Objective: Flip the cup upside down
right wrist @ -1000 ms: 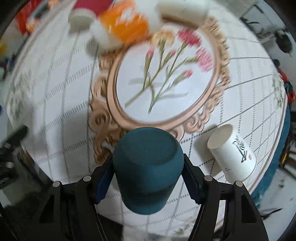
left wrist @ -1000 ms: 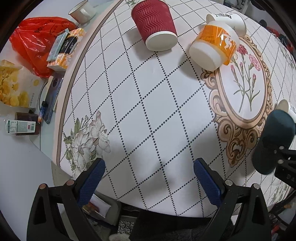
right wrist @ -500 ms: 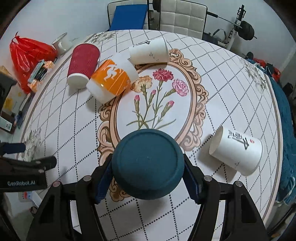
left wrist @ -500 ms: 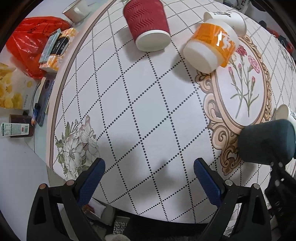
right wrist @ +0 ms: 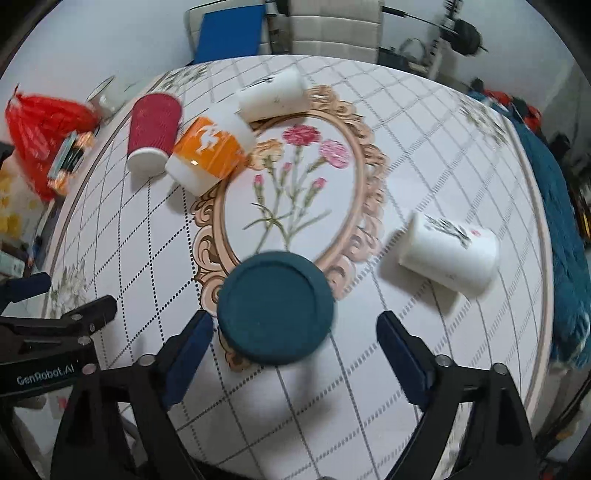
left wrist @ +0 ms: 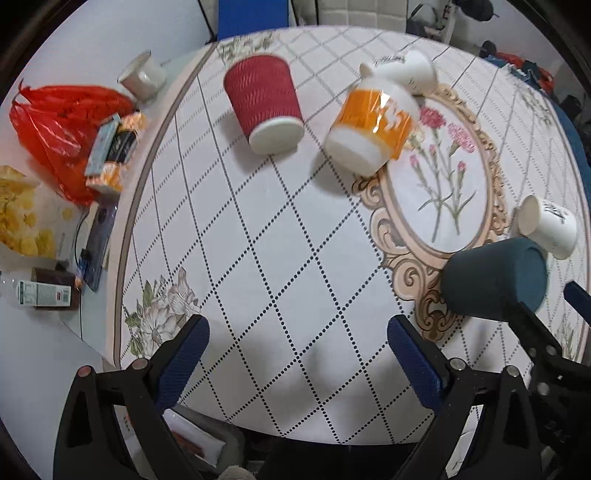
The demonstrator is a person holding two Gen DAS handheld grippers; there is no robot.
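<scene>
Desk [right wrist: 424, 155]: round, with a diamond-grid floral cloth.
On it: teal cup [right wrist: 275, 306] bottom-up; red cup [right wrist: 153, 134], orange cup [right wrist: 208, 155] and two white cups [right wrist: 271, 96] [right wrist: 448, 253] on their sides.

Round worktop [right wrist: 424, 155] covered by a white cloth printed with a dotted diamond grid, corner flower sprays and a central ornate oval frame enclosing pink carnations. Plain white wall [right wrist: 92, 40] behind. At the far edge, a white quilted chair back [right wrist: 334, 31] with a blue panel [right wrist: 229, 31] standing beside it. Dark exercise equipment [right wrist: 461, 35] sits against the wall to the right. A teal fabric [right wrist: 565, 236] hangs along the worktop's right rim. Lighting is even and diffuse, with soft shadows on the cloth.
</scene>
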